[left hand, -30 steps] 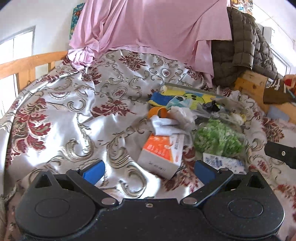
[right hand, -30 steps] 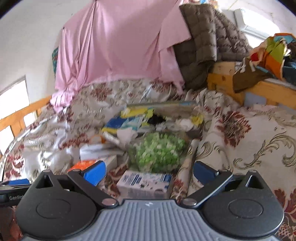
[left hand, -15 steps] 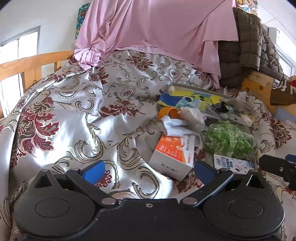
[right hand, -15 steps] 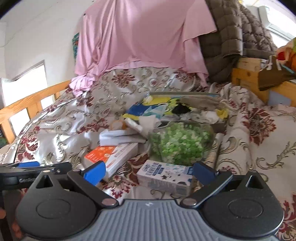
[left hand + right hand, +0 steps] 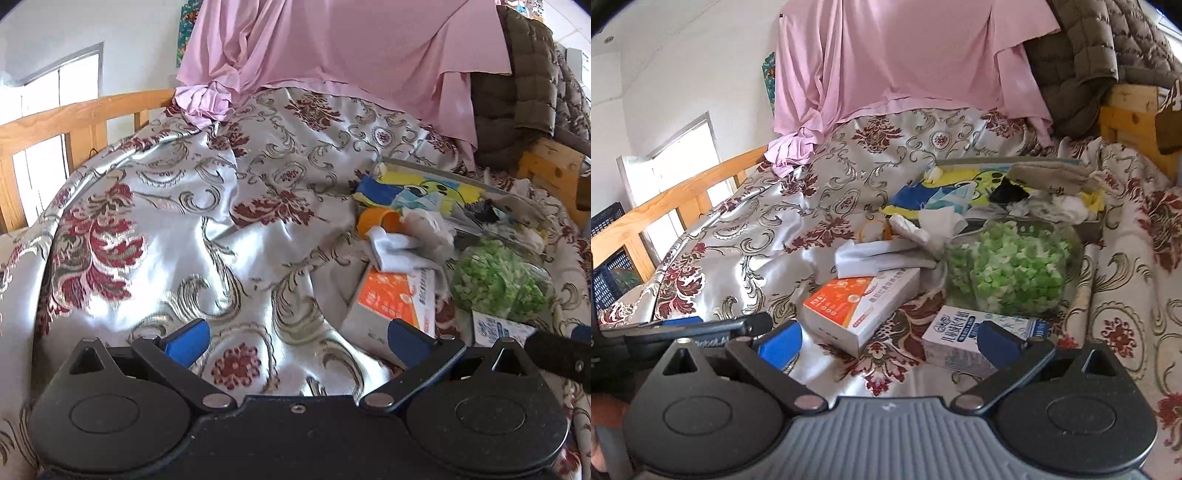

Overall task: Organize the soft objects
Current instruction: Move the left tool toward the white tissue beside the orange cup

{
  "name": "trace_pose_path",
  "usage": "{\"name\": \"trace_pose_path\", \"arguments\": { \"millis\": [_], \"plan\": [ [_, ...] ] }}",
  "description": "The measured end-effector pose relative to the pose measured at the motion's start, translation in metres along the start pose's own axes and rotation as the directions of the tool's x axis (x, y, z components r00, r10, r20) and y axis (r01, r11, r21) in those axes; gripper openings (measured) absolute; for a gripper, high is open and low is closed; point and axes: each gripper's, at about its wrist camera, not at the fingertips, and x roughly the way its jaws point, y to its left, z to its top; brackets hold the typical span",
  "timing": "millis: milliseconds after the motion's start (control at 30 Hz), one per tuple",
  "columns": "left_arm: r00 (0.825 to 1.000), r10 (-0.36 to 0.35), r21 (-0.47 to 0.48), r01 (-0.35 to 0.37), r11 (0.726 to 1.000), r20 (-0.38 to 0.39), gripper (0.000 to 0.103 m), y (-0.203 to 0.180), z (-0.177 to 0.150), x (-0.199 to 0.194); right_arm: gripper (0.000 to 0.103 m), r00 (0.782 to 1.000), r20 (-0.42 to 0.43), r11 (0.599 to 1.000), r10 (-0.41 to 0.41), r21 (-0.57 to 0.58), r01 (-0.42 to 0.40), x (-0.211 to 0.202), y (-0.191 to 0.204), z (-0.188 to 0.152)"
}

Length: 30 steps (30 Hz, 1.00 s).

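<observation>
**Ana:** Left wrist view is showing a bed under a shiny flowered bedspread (image 5: pixel 155 236), with a pink sheet (image 5: pixel 332 51) hanging at the back. What is lying on it?

**Ben:** A heap on the far right side. Largest is a clear bag of green bits (image 5: pixel 1015 266). Behind it a shallow tray (image 5: pixel 1004 161) is holding a yellow and blue cloth (image 5: pixel 945 186) and crumpled socks (image 5: pixel 1049 173). In front, a folded white cloth (image 5: pixel 875 260) is resting on an orange and white box (image 5: pixel 857 306), and a small milk carton (image 5: pixel 964 338) is sitting just beside the bag.

**Ana:** And the tools?

**Ben:** The left gripper (image 5: pixel 295 336) is hovering over bare bedspread, jaws spread wide, holding nothing. The right gripper (image 5: pixel 890 338) is also spread wide and empty, hanging over the box and carton.

**Ana:** What could be going wrong from here?

**Ben:** I judge the white cloth is the likely pick. It is touching the box, so a low closing could be pinching the box edge or bedspread too. The slippery fabric could be bunching, and dragging might be tipping the carton.
</observation>
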Motion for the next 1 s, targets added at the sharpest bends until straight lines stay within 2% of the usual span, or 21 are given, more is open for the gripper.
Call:
{"name": "trace_pose_path", "arguments": {
  "millis": [233,433,600,733,1000],
  "plan": [
    [0.999,0.037,-0.031,-0.036,0.999,0.028,0.102,-0.002,0.019,0.013,0.103,1.0,0.009,1.0,0.006,0.025,-0.006,0.011,-0.004,0.006],
    [0.999,0.036,-0.027,-0.035,0.999,0.024,0.102,-0.007,0.023,0.022,0.103,1.0,0.013,0.999,-0.006,0.041,0.006,0.016,-0.008,0.008],
    [0.999,0.02,0.01,-0.021,1.0,0.037,0.102,-0.014,0.032,0.031,0.103,0.998,0.051,0.999,-0.047,0.028,0.046,0.024,-0.012,0.019],
    [0.999,0.003,-0.003,-0.003,1.0,0.039,0.102,-0.016,0.046,0.043,0.103,0.997,0.077,0.998,0.01,0.055,-0.014,0.032,-0.023,0.032],
    [0.997,-0.071,-0.011,0.071,0.997,0.004,0.102,-0.018,0.06,0.074,0.103,0.993,0.119,1.0,0.008,0.016,-0.01,0.065,-0.029,0.057]
  ]
}}
